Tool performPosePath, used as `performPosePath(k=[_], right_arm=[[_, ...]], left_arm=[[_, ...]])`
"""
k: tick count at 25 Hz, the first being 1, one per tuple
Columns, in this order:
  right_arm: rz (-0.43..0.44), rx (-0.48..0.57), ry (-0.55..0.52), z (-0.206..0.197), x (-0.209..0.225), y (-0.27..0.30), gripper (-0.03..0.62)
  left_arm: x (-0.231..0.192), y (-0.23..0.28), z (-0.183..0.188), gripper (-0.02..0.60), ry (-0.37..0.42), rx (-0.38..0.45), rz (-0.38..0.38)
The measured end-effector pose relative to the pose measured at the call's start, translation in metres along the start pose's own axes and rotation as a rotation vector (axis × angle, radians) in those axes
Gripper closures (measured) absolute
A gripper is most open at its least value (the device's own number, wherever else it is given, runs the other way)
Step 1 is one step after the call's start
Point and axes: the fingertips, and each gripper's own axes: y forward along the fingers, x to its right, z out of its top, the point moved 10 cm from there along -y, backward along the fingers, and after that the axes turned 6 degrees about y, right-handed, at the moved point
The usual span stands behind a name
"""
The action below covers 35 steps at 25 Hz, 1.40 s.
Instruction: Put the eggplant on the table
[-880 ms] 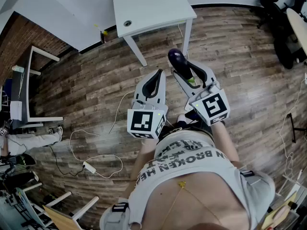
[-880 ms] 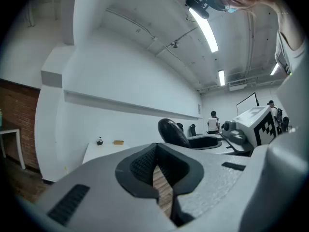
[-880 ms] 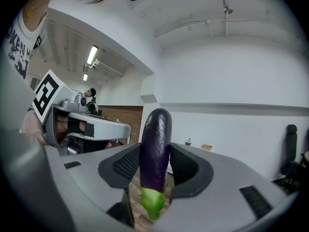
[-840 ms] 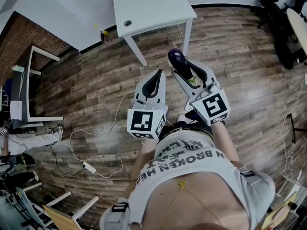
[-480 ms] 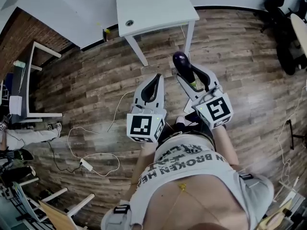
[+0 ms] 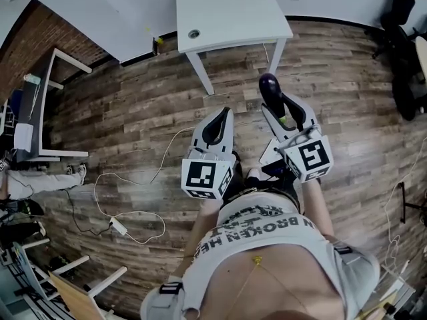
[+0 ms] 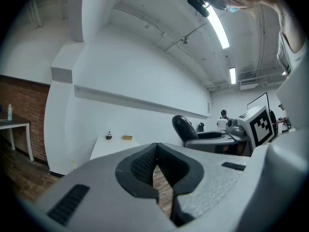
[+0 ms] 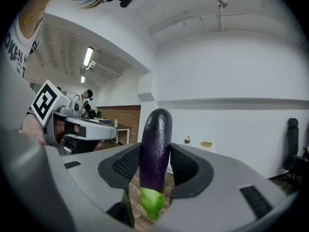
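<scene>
Wood floor (image 6: pixel 133 105), white table (image 6: pixel 230 12); right tongs (image 8: pixel 154 167) pinching eggplant (image 8: pixel 155 144) mid-body; left tongs (image 7: pixel 155 167) pressed together.

Bright ceiling strip lights (image 7: pixel 218 27), soft shadows, strong fisheye bending, dark vignetted corners

table (image 6: pixel 227 12) cropped (top edge), tabletop items (image 7: pixel 109 136) unidentifiable

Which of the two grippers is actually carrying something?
The right gripper: its jaws are clamped on a purple eggplant, green stem end pointing down. The left gripper has its jaws closed together with nothing between them.
</scene>
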Motion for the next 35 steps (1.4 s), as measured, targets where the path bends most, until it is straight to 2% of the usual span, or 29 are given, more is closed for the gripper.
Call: performPosePath(k=[13,22,29,35], right_arm=[[-0.079,0.039,-0.017,0.024,0.018,0.12,0.407],[-0.097,0.025,0.019,0.023,0.008,0.191,0.407],[-0.113,-0.003,0.024,0.018,0.005,0.214,0.406],[-0.107,-0.032,0.012,0.02,0.002,0.225,0.406]], left_arm=[[-0.107,0.09,0.017,0.575,0.041,0.046,-0.133],[-0.172,0.119,0.014,0.575,0.04,0.022,-0.192],[-0.197,0.129,0.003,0.575,0.019,-0.002,-0.217],[-0.209,0.132,0.004,0.575,-0.001,0.01,-0.21]])
